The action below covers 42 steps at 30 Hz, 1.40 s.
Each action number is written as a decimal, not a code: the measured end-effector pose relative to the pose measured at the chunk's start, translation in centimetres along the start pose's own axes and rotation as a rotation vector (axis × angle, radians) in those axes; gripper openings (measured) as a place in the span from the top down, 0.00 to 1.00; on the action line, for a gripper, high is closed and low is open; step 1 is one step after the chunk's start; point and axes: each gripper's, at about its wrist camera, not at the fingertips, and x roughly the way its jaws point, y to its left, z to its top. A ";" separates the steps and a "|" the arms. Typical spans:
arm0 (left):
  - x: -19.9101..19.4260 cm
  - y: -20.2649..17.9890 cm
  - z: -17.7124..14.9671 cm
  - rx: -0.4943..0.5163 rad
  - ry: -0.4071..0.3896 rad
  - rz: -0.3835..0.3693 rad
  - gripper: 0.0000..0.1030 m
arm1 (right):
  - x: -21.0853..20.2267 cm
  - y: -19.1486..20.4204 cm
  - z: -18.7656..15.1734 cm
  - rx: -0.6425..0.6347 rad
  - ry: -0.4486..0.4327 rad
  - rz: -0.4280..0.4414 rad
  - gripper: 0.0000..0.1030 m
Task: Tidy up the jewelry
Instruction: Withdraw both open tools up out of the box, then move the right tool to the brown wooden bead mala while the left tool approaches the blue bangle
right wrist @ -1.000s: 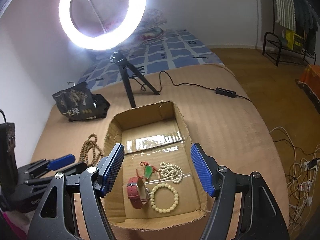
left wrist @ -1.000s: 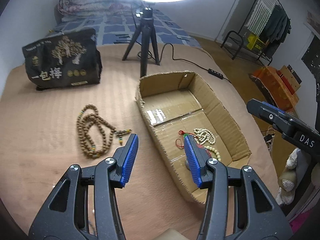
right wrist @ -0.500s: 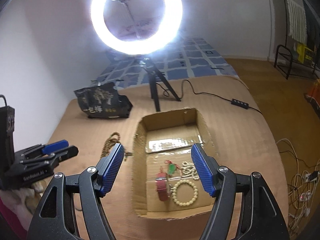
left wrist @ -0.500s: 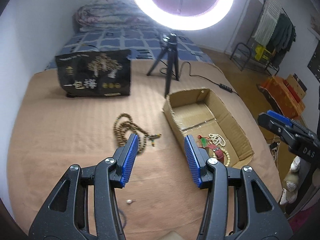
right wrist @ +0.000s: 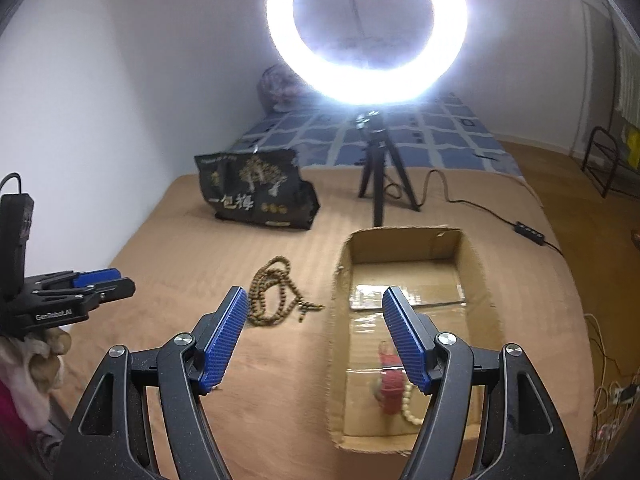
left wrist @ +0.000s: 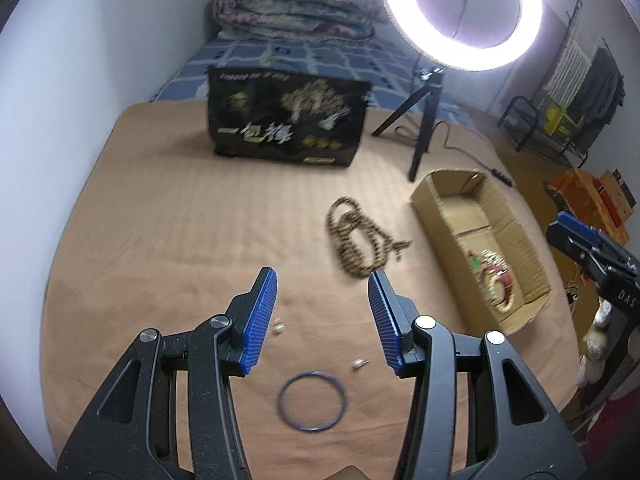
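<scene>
A black bag (left wrist: 286, 118) printed with gold characters is stood on the brown blanket (left wrist: 180, 216) of the bed. A lit ring light (right wrist: 366, 30) is mounted on a small black tripod (right wrist: 378, 176) beside it, with a cable (right wrist: 480, 206) trailed across the blanket. A rolled quilt (left wrist: 294, 14) is laid by the wall, and a clothes rack (left wrist: 576, 92) is seen at the right.

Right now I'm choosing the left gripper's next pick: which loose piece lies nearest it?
The thin blue ring, just below the left gripper; the brown beads lie farther.

Matt corrugated cardboard box (right wrist: 404, 248) w/ glossy tape; wooden bead necklace (left wrist: 356, 236); ribbed tan cloth blanket (left wrist: 180, 220).
</scene>
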 end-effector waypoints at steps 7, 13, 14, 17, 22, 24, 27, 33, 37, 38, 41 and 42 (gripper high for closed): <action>0.9 2.2 -1.5 0.016 0.040 0.008 0.53 | 3.4 2.3 0.0 -0.015 0.045 0.049 0.32; 2.1 2.3 -4.3 0.096 0.117 0.004 0.53 | 5.7 4.0 -0.3 -0.037 0.090 0.065 0.32; 2.3 2.3 -4.6 0.103 0.126 0.007 0.53 | 6.1 4.2 -0.4 -0.040 0.100 0.065 0.32; 3.0 2.4 -5.9 0.119 0.169 0.000 0.53 | 7.3 4.6 -0.5 -0.043 0.124 0.061 0.32; 3.8 2.2 -7.0 0.135 0.202 -0.016 0.53 | 8.7 4.9 -0.5 -0.023 0.149 0.068 0.32; 4.0 1.9 -7.3 0.146 0.207 -0.025 0.53 | 9.4 5.0 -0.5 -0.013 0.159 0.066 0.32; 4.2 1.3 -7.8 0.173 0.212 -0.054 0.53 | 10.1 5.1 -0.5 -0.009 0.172 0.069 0.32; 5.1 0.3 -10.1 0.249 0.253 -0.089 0.36 | 11.2 5.2 -0.8 -0.006 0.196 0.090 0.32; 5.8 0.2 -11.2 0.249 0.286 -0.110 0.35 | 12.2 5.2 -0.7 0.015 0.213 0.103 0.32; 5.9 0.2 -11.3 0.248 0.290 -0.108 0.35 | 12.4 5.3 -0.7 0.023 0.215 0.108 0.32; 6.3 0.4 -11.5 0.225 0.292 -0.110 0.34 | 13.0 5.7 -0.7 0.034 0.224 0.122 0.32; 6.5 0.5 -11.6 0.213 0.298 -0.113 0.34 | 13.2 5.8 -0.7 0.032 0.226 0.121 0.32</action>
